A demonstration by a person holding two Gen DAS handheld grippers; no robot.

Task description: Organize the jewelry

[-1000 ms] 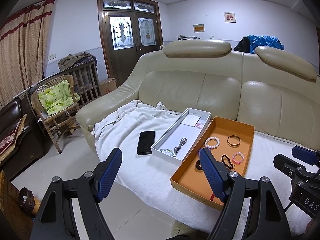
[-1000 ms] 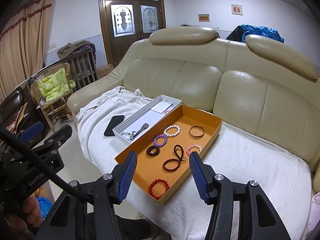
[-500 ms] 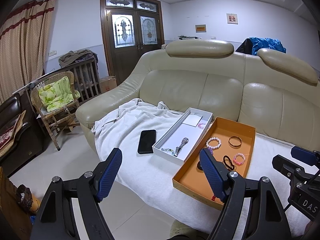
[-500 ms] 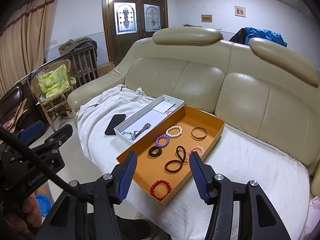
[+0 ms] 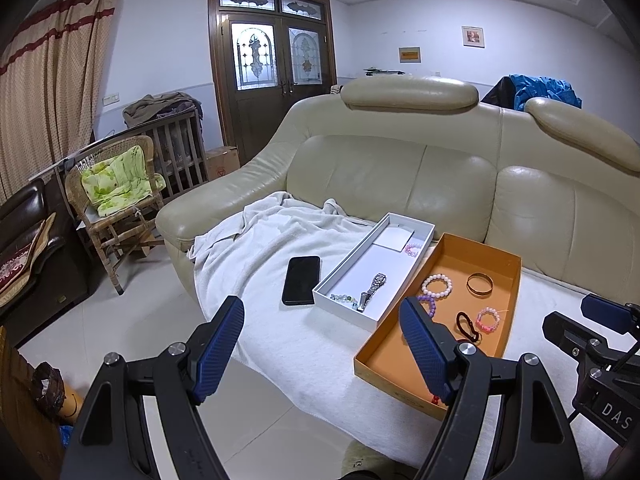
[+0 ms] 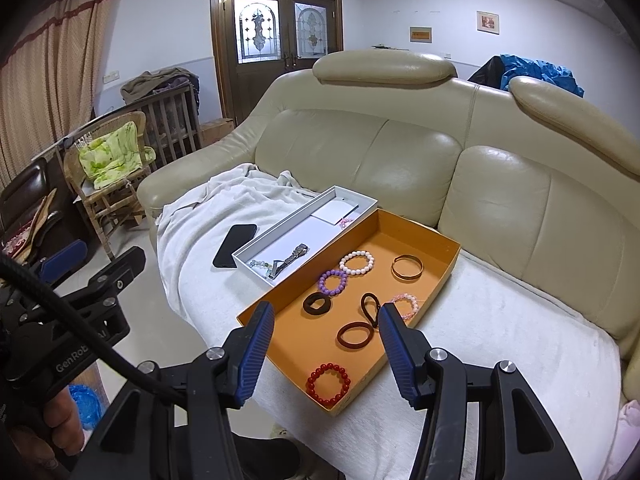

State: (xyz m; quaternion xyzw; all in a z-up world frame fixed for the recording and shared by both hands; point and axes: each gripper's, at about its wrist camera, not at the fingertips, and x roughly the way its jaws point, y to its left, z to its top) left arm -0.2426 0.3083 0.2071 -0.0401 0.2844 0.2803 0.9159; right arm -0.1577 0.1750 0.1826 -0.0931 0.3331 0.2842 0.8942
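An orange tray [image 6: 436, 276] [image 5: 514, 292] lies on a white towel on the sofa and holds several bracelets and hair ties: a red bead bracelet [image 6: 329, 384], a purple one [image 6: 333, 281], a white one [image 6: 357, 262], a gold bangle [image 6: 407, 267]. Beside it a white box [image 5: 340, 280] [image 6: 256, 250] holds a silver watch [image 5: 372, 286] [image 6: 289, 261]. My left gripper [image 5: 322, 320] stands open and empty, short of the sofa's front edge. My right gripper [image 6: 326, 320] hovers open and empty before the tray's near end.
A black phone [image 5: 301, 280] [image 6: 235, 245] lies on the towel left of the white box. A wicker chair [image 5: 112, 196] with a green cushion stands at the left on the tiled floor. The cream sofa back [image 6: 400, 148] rises behind the tray.
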